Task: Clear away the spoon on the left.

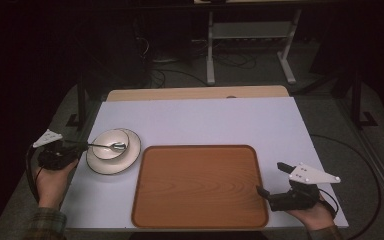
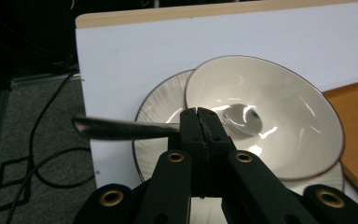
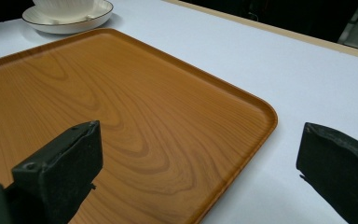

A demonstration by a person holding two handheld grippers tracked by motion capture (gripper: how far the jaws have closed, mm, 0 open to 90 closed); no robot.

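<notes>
A metal spoon (image 1: 111,146) lies with its head inside a white bowl (image 1: 109,142), which sits on a white plate (image 1: 130,159) at the table's left side. My left gripper (image 1: 82,146) reaches in from the left edge and is shut on the spoon's handle (image 2: 121,128). In the left gripper view the jaws meet at the handle, the left gripper (image 2: 200,123) pointing at the spoon head (image 2: 242,119) in the bowl (image 2: 293,116). My right gripper (image 1: 270,178) rests at the tray's near right corner, open, nothing between its jaws (image 3: 200,140).
A wooden tray (image 1: 200,185) with a raised rim lies bare at the near middle of the white table top (image 1: 205,120), just right of the plate. The tray (image 3: 121,107) fills the right gripper view's foreground. Cables and a metal stand are on the floor beyond the table.
</notes>
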